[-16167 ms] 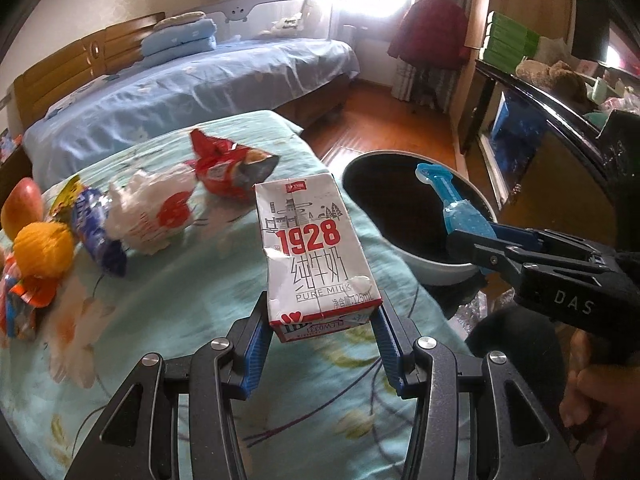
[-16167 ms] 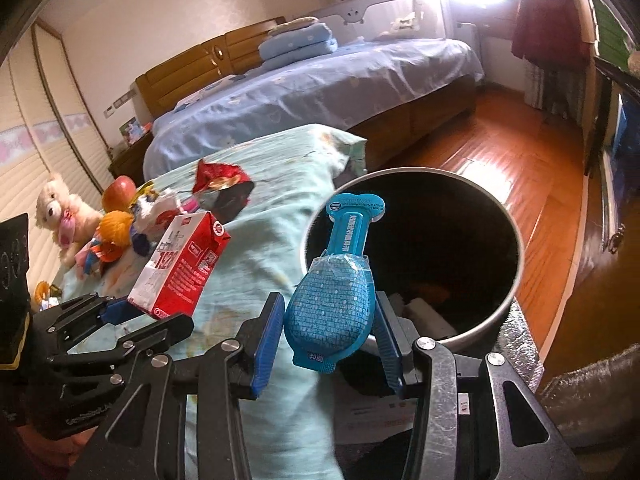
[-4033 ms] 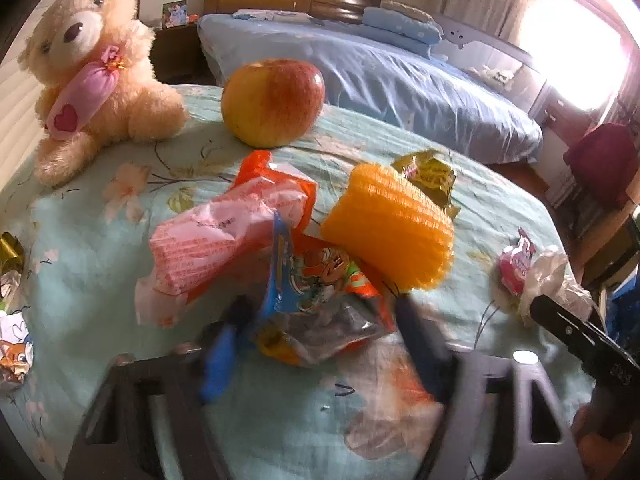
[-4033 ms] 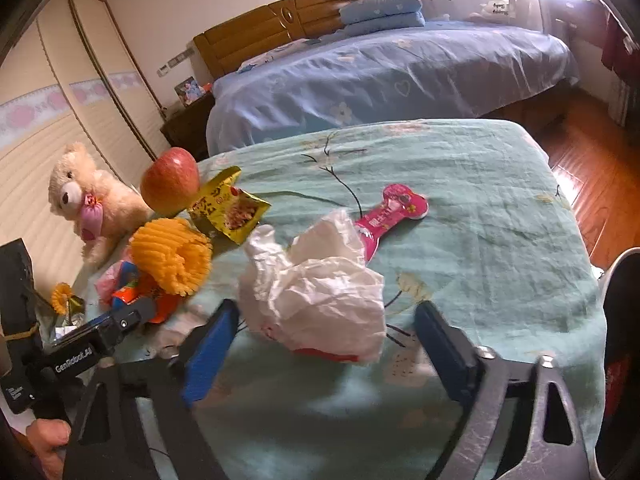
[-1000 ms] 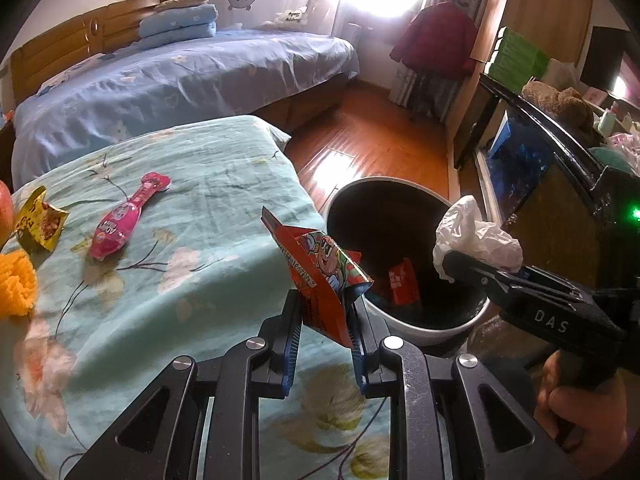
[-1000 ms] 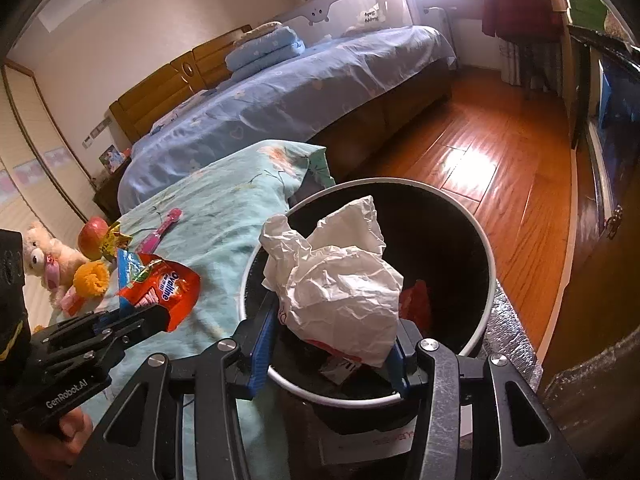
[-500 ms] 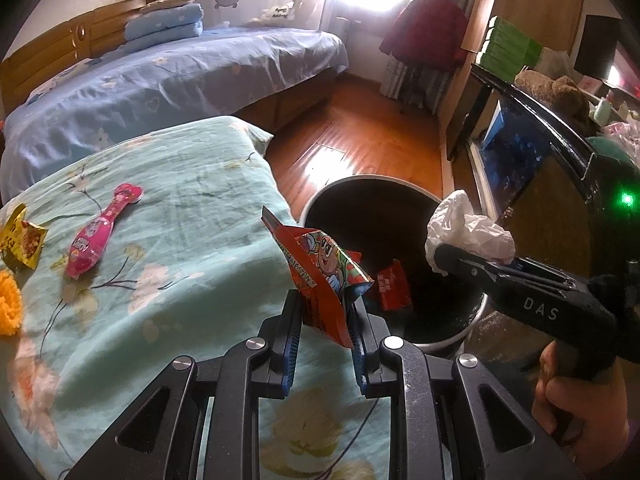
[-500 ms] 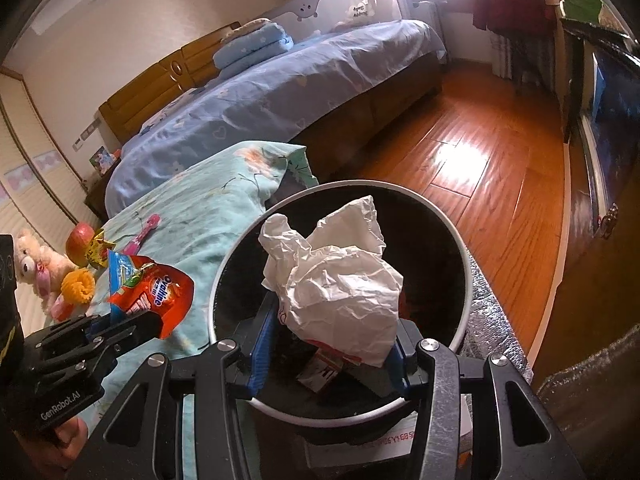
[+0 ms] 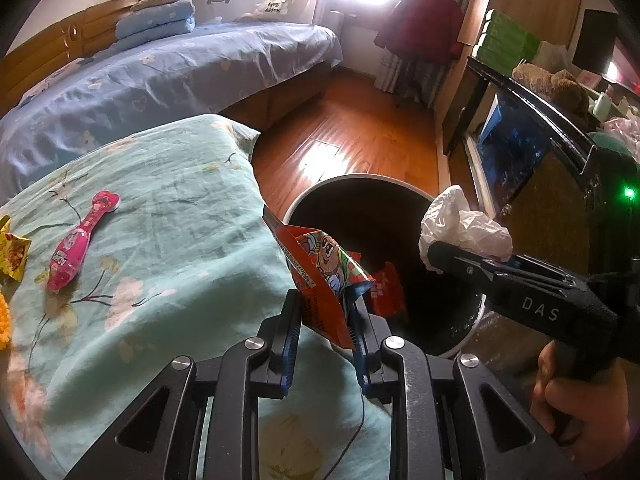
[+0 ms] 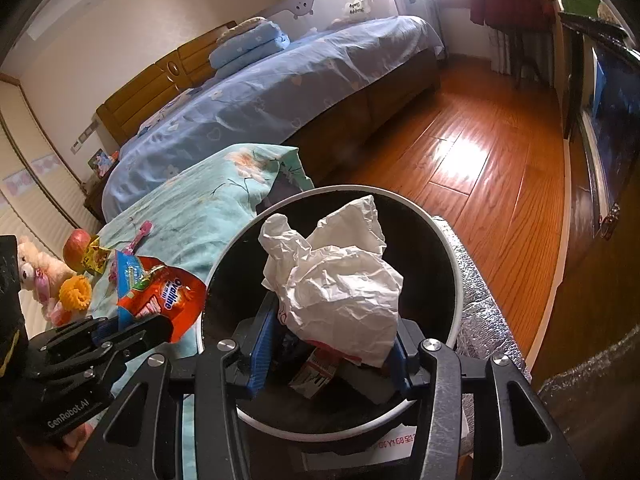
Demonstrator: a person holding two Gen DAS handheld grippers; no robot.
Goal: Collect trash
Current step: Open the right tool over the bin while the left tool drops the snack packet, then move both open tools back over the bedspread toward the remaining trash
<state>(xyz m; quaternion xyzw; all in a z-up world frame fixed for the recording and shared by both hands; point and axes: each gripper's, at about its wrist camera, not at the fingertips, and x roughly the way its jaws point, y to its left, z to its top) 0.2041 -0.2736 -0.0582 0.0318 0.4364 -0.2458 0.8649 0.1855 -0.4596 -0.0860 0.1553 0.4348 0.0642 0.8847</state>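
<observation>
- Orange-red foil of a snack wrapper is pinched between the blue pads of the left tongs, which stand narrow around it; the wrapper sticks up out of them, just beside the near rim of the trash bin.
- White crumpled paper sits between the pads of the right tongs, which stand about half spread with the wad filling the gap; whether both pads press on it cannot be told for certain, though it hangs there over the mouth of the bin.
- From the left wrist view the right tongs reach in from the far side of the bin, a hand gripping their handle.
- Inside the bin lie a red packet and other scraps at the bottom.
- Beside the bin stands a bench under a teal flowered cloth.
- On that cloth, well apart from the bin, lie a pink candy wrapper and a yellow packet.
- Farther from the bin along the cloth, in the right wrist view, are an apple, an orange foam net and a plush bear.
- Beyond the bin, wooden floor runs to a blue bed.
</observation>
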